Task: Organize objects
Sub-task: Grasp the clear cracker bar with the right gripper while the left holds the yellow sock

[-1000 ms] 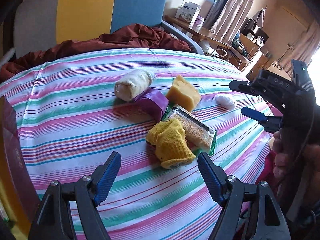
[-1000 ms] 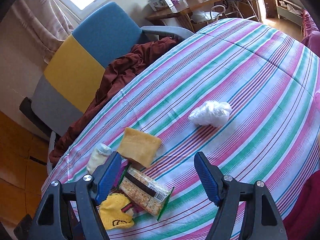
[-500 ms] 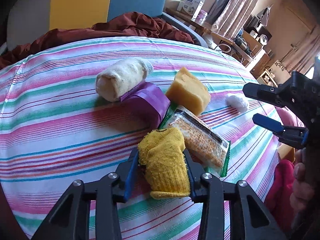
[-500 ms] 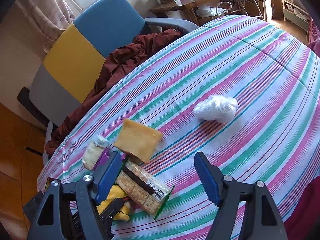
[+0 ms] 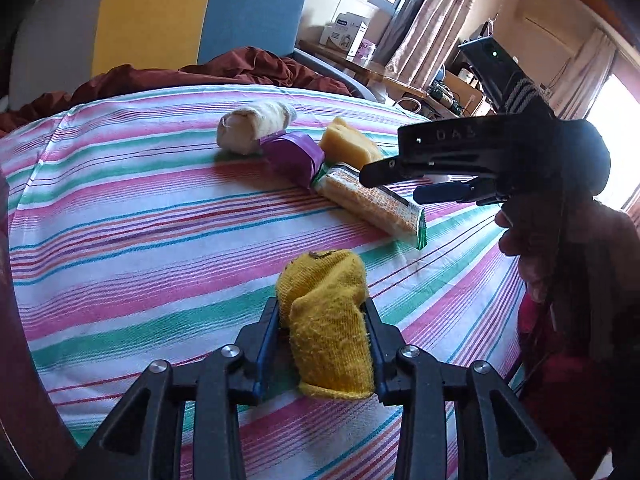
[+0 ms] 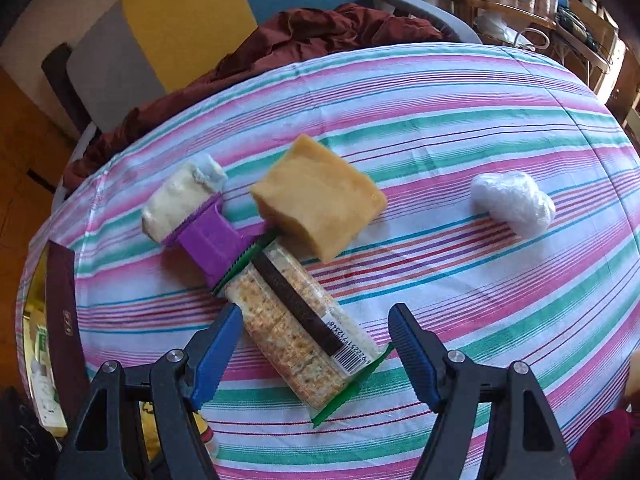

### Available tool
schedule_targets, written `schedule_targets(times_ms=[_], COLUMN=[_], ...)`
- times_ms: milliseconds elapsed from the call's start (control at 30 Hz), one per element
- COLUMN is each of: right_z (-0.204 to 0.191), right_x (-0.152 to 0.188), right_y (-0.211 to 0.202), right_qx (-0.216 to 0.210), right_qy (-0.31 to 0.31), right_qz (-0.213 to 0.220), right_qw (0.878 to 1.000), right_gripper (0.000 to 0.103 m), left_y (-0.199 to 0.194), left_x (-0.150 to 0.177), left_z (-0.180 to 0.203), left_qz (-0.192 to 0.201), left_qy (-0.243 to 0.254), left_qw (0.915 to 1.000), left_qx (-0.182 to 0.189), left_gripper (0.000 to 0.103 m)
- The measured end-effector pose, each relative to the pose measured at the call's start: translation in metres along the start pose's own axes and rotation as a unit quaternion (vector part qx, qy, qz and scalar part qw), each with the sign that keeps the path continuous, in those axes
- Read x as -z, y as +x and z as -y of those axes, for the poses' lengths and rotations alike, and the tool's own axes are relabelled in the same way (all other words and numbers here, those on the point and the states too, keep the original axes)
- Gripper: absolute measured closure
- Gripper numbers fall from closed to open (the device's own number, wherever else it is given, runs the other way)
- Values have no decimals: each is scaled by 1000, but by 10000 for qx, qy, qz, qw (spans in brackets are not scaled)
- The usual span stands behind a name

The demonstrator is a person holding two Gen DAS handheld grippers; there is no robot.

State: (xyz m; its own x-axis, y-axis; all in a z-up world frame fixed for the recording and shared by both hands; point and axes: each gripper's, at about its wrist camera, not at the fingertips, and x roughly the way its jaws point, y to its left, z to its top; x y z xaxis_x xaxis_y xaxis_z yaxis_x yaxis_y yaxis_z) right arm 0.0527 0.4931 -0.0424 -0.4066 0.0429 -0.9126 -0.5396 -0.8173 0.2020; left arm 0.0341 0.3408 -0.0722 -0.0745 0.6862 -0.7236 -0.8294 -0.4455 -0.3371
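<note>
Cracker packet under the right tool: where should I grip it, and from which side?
Grip the cracker packet across its narrow width near the barcode end, coming straight down from above. It lies flat and long; the right tool, open, already straddles that end, and the far end tucks under the sponge.

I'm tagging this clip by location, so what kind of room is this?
Probably a lived-in home room, perhaps a bedroom or living room: a striped cloth covers the surface, an upholstered armchair stands behind it, and curtains hang at the window.
</note>
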Motion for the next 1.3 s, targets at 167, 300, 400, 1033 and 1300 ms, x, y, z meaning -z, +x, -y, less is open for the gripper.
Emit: schedule_targets(times_ms=[167, 300, 400, 1033, 1300], right_z=[-8, -9, -13, -18, -14], right_x=[2, 3, 1, 1, -1], right_y=[9, 10, 14, 24, 24], right_qx=[264, 272, 329, 728, 716], right_qy=[-323, -359, -444, -846, -874], right_qz=[-69, -97, -167, -300, -311], right_qw=[9991, 9989, 9983, 9933, 9931], right_gripper=[26, 25, 25, 37, 37], left_y=[2, 2, 2, 8, 9], left_x=[2, 3, 4, 0, 0], left_z=[-5, -6, -5, 4, 3], left_qz=[38, 41, 44, 46, 43], left_qy=[-43, -53, -54, 107, 101], left_qw=[10000, 9999, 9999, 9999, 9999], left_qx=[70, 103, 103, -49, 7], left_gripper=[61, 60, 60, 50, 48])
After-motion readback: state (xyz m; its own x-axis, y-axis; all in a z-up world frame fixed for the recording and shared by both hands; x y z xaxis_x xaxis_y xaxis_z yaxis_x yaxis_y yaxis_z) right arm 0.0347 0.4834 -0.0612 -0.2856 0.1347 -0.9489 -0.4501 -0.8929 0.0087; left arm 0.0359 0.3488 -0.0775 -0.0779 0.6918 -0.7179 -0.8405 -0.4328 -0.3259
